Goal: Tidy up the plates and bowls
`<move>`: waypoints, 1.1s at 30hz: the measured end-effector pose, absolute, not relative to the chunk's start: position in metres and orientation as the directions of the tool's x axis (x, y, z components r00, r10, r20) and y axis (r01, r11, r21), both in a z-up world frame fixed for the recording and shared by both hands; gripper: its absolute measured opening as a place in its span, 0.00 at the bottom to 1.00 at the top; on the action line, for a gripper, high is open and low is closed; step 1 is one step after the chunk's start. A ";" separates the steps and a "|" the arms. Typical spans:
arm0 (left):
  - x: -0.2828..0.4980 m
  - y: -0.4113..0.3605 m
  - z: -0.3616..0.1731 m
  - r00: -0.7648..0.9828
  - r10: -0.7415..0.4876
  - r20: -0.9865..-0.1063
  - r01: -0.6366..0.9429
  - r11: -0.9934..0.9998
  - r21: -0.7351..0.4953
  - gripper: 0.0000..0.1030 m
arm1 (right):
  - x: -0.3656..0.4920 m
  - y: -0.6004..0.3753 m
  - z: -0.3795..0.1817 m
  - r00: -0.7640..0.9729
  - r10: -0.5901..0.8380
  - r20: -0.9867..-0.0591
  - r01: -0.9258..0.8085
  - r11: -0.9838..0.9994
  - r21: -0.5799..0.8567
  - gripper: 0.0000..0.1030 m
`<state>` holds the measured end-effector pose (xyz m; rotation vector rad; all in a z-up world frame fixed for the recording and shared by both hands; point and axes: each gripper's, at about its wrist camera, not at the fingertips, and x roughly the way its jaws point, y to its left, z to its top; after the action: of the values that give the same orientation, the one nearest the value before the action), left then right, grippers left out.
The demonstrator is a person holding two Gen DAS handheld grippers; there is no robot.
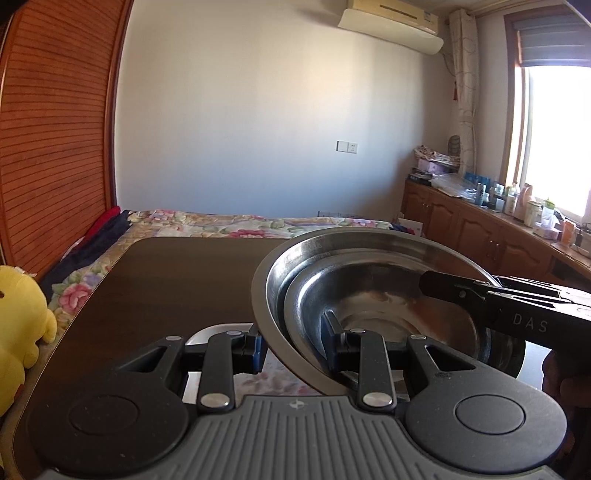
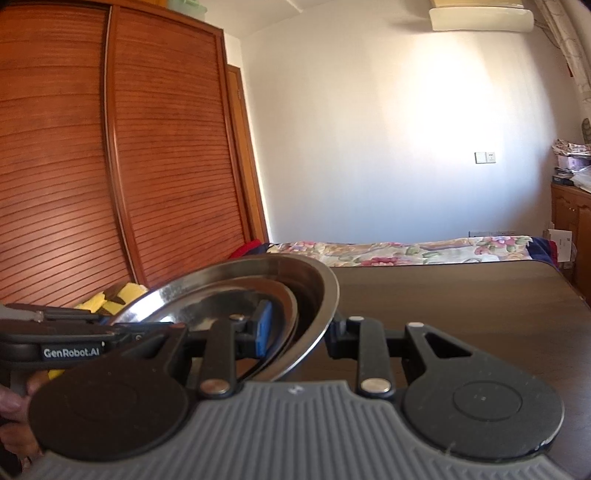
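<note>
Two steel bowls [image 1: 369,288], the smaller nested in the larger, hang tilted above the dark table [image 1: 166,280], mouths facing twelve o'clock in the left view. The left gripper [image 1: 295,347] pinches the big bowl's rim at six o'clock; the right gripper [image 2: 295,332] clamps the rim opposite. Bare tabletop stretches toward the bed [image 1: 236,223] at twelve. A yellow plush toy [image 1: 22,325] sits at nine.

You're working in a home bedroom: a bed under a floral quilt [image 1: 236,223], a tall slatted reddish-wood wardrobe [image 2: 110,155], a white wall-mounted air conditioner [image 1: 391,26], and low wooden cabinets [image 1: 480,229] cluttered with bottles beneath the window.
</note>
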<state>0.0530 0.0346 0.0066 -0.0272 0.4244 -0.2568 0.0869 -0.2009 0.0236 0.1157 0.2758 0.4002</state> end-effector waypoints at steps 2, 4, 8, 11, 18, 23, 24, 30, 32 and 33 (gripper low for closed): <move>0.053 0.040 0.005 0.880 -0.245 -0.406 0.230 0.969 -0.086 0.31 | 0.090 -0.195 0.024 0.879 0.406 -0.251 -0.377 0.913 0.158 0.30; 0.051 0.045 0.003 0.884 -0.235 -0.404 0.221 0.972 -0.083 0.31 | 0.092 -0.190 0.023 0.873 0.414 -0.258 -0.387 0.909 0.153 0.30; 0.053 0.056 0.001 0.885 -0.221 -0.409 0.204 0.975 -0.086 0.31 | 0.096 -0.180 0.019 0.858 0.431 -0.279 -0.403 0.902 0.153 0.30; 0.051 0.063 -0.004 0.884 -0.214 -0.415 0.195 0.977 -0.089 0.31 | 0.097 -0.175 0.015 0.845 0.445 -0.296 -0.414 0.895 0.166 0.30; 0.051 0.073 -0.010 0.878 -0.197 -0.437 0.175 0.980 -0.090 0.31 | 0.098 -0.162 0.010 0.825 0.462 -0.325 -0.431 0.887 0.167 0.30; 0.051 0.077 -0.014 0.873 -0.193 -0.448 0.169 0.981 -0.094 0.31 | 0.097 -0.159 0.008 0.818 0.466 -0.338 -0.434 0.885 0.169 0.30; 0.051 0.078 -0.016 0.872 -0.193 -0.449 0.168 0.981 -0.096 0.31 | 0.099 -0.158 0.008 0.817 0.466 -0.341 -0.434 0.885 0.169 0.30; 0.052 0.077 -0.018 0.872 -0.191 -0.451 0.168 0.981 -0.091 0.31 | 0.099 -0.157 0.004 0.816 0.459 -0.351 -0.428 0.888 0.167 0.30; 0.051 0.076 -0.018 0.874 -0.187 -0.448 0.168 0.982 -0.084 0.31 | 0.100 -0.156 0.004 0.815 0.460 -0.354 -0.426 0.888 0.173 0.30; 0.051 0.075 -0.018 0.875 -0.185 -0.447 0.167 0.983 -0.080 0.31 | 0.101 -0.156 0.004 0.813 0.462 -0.356 -0.426 0.887 0.179 0.30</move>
<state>0.0508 0.0751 -0.0175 -0.0394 0.4699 -0.1840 0.1010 -0.1563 0.0037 0.0923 0.4027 0.4746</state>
